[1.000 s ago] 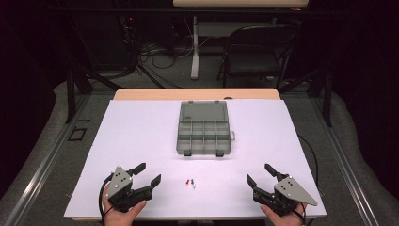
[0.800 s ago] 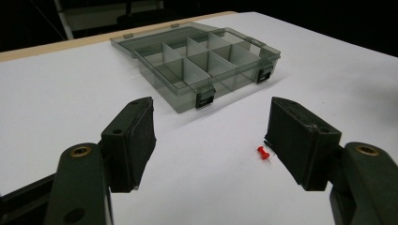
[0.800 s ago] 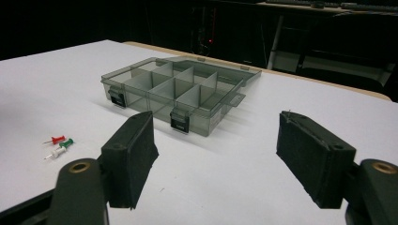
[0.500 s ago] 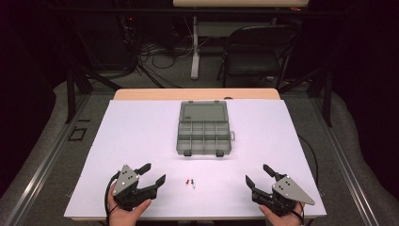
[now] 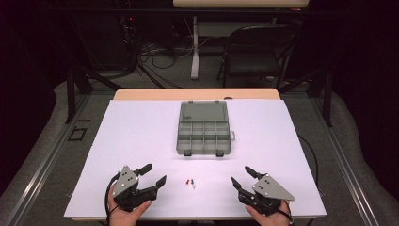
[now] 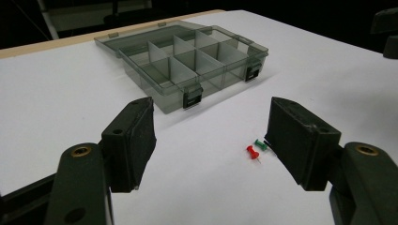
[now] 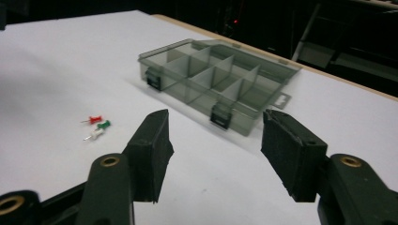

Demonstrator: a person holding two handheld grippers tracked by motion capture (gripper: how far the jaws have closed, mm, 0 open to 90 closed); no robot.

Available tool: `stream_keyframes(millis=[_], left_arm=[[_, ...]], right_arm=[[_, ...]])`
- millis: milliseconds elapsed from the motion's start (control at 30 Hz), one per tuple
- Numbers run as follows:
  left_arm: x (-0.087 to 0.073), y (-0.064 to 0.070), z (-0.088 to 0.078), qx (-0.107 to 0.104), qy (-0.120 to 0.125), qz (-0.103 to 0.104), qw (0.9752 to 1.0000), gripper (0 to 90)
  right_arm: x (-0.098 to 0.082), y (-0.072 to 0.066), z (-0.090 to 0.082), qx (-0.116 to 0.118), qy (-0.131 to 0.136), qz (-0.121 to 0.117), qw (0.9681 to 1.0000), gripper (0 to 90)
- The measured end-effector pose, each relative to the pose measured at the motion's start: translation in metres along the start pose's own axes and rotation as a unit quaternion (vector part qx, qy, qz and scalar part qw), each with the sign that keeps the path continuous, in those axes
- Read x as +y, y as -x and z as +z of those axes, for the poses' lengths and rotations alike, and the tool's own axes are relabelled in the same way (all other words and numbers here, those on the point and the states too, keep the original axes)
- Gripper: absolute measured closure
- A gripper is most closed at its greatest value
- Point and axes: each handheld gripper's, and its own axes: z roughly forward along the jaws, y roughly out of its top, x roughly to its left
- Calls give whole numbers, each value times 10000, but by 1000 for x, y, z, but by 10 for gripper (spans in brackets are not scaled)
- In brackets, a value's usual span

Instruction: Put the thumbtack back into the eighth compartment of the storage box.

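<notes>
Both claws released, left claw [image 5: 151, 178] and right claw [image 5: 241, 179] resting at near tabletop [image 5: 141, 127] edge; open compartment box [image 5: 204, 129] sits mid-far, pushpins [image 5: 190, 181] between claws; step looks like pre-grasp, next probably a precise pinch on one pin.

Grey translucent compartment box [image 5: 204, 129]: lid open and lying flat behind it, dividers visible, two front latches, mid-worktop. Three pushpins — red [image 5: 187, 181], green [image 5: 192, 180], white [image 5: 193, 185] — lie clustered near the front edge, apart from the box.
</notes>
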Motion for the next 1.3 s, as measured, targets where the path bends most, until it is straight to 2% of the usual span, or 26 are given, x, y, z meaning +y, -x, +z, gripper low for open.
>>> stream_keyframes(millis=[33, 100, 133, 167, 300, 400, 533, 600, 733, 800, 933, 967, 1200, 1300], left_arm=[[0, 0, 0, 0, 0, 0, 10000, 325], [0, 0, -2, -16, 24, 35, 10000, 326], [0, 0, -2, -16, 24, 35, 10000, 325], [-1, -1, -3, -1, 41, 54, 10000, 325], [-1, -2, -4, 2, 82, 18, 10000, 325], [-1, -2, -4, -12, 117, 6, 9999, 323], [-3, -1, -4, -20, 63, 128, 9999, 323], [-4, -2, -4, -65, 65, 156, 9998, 322], [-5, -3, -5, -54, 70, 156, 9998, 322], [-6, -3, -6, -65, 63, 101, 9999, 320], [-7, -6, -9, -81, 94, 33, 9999, 316], [-7, -6, -10, -86, 109, 22, 9999, 316], [-8, -8, -11, -43, 76, 74, 9999, 315], [-8, -8, -11, -73, 92, 49, 9999, 315]], right_arm=[[0, 0, 0, 0, 0, 0, 10000, 419], [5, -11, 9, 87, -124, -22, 9999, 419], [5, -11, 9, 87, -124, -22, 9999, 419], [8, -18, 16, 234, -233, -1, 9995, 438], [12, -25, 27, 342, -382, -68, 9987, 441], [13, -36, 41, 558, -571, -74, 9968, 478], [12, -46, 50, 675, -721, -128, 9950, 503], [12, -57, 58, 802, -833, -229, 9930, 523], [12, -64, 65, 894, -959, -275, 9910, 529], [13, -67, 71, 1013, -1093, -243, 9885, 529], [15, -70, 78, 1060, -1209, -166, 9868, 530], [16, -71, 82, 1070, -1235, -13, 9866, 537], [15, -75, 89, 975, -1324, 85, 9864, 555], [14, -78, 92, 982, -1422, 190, 9848, 568]])
